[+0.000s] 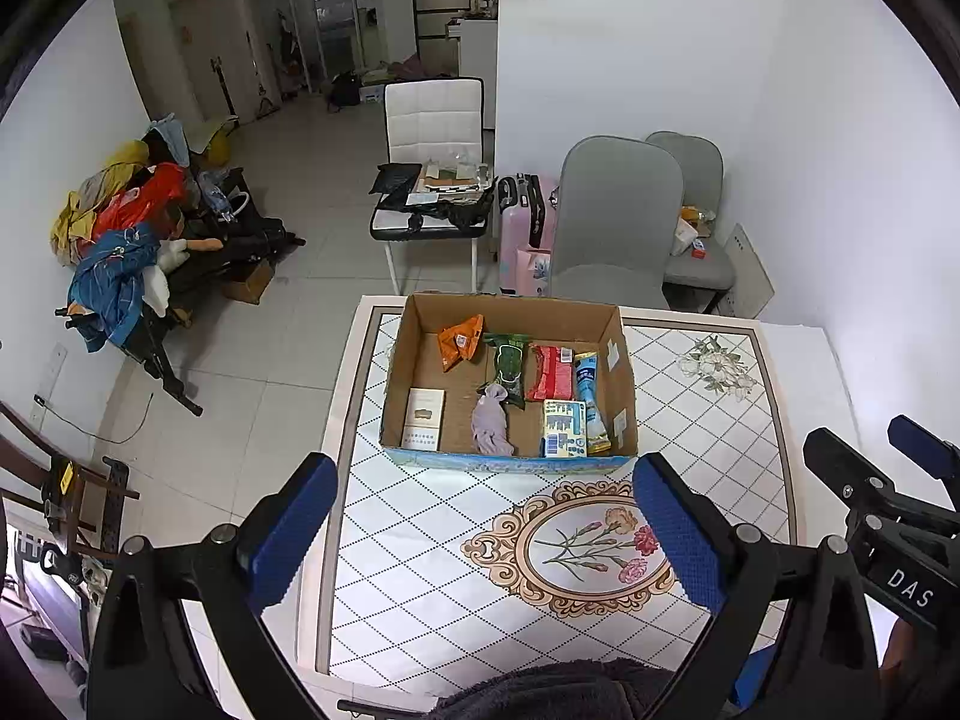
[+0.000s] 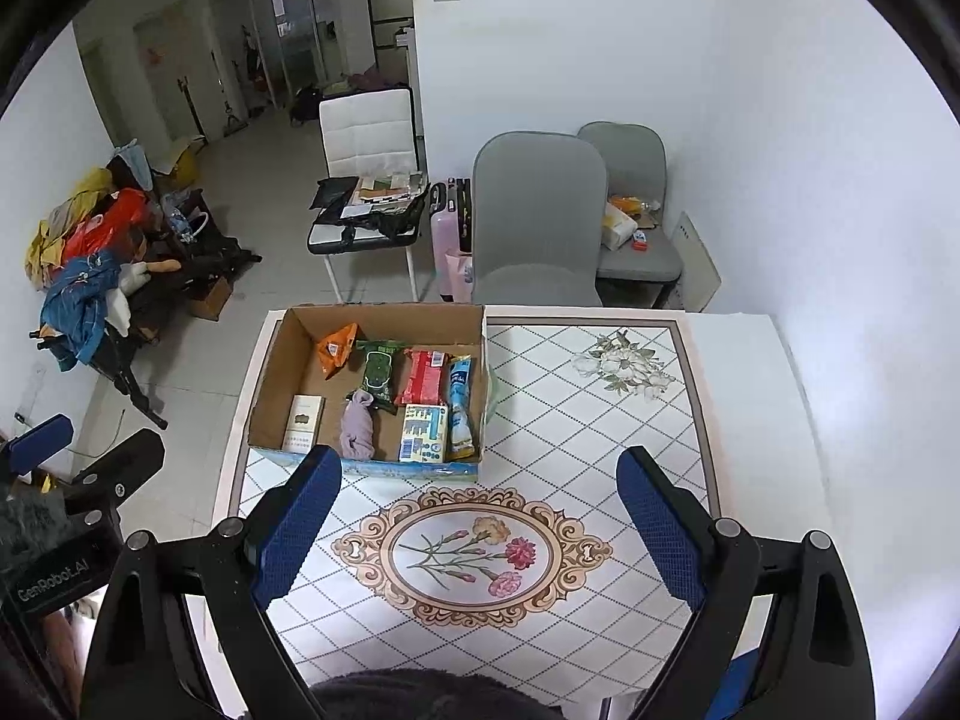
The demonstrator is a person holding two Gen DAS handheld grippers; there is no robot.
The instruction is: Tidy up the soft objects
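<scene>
Left gripper (image 1: 480, 531): hung above the near part of the tabletop, jaws spread wide, nothing between them; its blue pads (image 1: 288, 531) framed the flower medallion.
Right gripper (image 2: 480, 531): hung beside the left one, also over the near tabletop, jaws wide apart and empty; blue pads (image 2: 663, 531) showed clean.
Tabletop (image 2: 600, 420): white cloth with a diamond grid, an oval flower medallion (image 2: 474, 558) in the middle, a pale flower print (image 2: 627, 363) toward the far right corner.
Cardboard box (image 1: 420, 312): sat open on the far left part of the tabletop, its long near wall facing the grippers.
Purple sock (image 1: 492, 420): bunched up inside the box, against the near wall, about mid-width.
Green packet (image 1: 507, 363): lay in the box just behind the sock, touching it.
Orange packet (image 1: 459, 339): lay toward the far left of the box floor.
Red packet (image 1: 549, 372): lay right of the green packet.
Blue tube pack (image 1: 591, 399): lay along the right wall of the box.
Small carton (image 1: 564, 429): blue and yellow, near right corner, between sock and tube pack.
White flat pack (image 1: 423, 420): near left corner of the box.
Dark fuzzy cloth (image 1: 540, 690): showed at the bottom edge, below the grippers; what it was, I could not tell.
Grey chairs (image 2: 540, 210): two stood behind the tabletop by the wall.
</scene>
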